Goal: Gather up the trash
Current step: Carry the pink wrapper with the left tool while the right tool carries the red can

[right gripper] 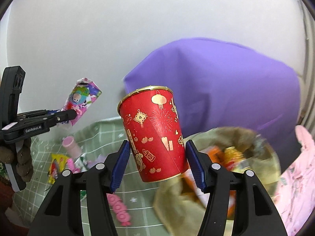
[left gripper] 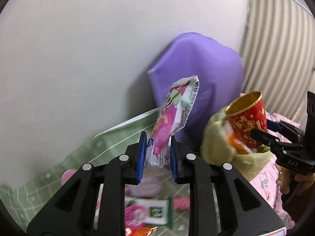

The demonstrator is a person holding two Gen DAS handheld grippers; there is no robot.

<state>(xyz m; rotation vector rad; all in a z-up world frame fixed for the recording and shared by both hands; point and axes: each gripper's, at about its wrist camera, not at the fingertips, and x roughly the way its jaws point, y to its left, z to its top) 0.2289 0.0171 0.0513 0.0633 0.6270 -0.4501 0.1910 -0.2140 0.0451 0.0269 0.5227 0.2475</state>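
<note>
My left gripper (left gripper: 158, 155) is shut on a pink and white snack wrapper (left gripper: 175, 116), held upright above the green checked tablecloth (left gripper: 59, 169). The wrapper (right gripper: 81, 100) and left gripper (right gripper: 67, 116) also show at the left of the right wrist view. My right gripper (right gripper: 157, 165) is shut on a red paper cup (right gripper: 155, 135) with gold prints, held tilted over an olive-green trash bag (right gripper: 177, 206). In the left wrist view the cup (left gripper: 248, 120) sits above the bag (left gripper: 218, 141), with the right gripper (left gripper: 261, 135) on it.
Loose wrappers (right gripper: 59, 163), a pink cylinder (right gripper: 69, 143) and a pink strip (right gripper: 120, 210) lie on the tablecloth. A white and green packet (left gripper: 151, 212) lies below my left gripper. A purple cushion (right gripper: 226, 88) leans on the white wall. Pink floral fabric (right gripper: 295, 177) is at right.
</note>
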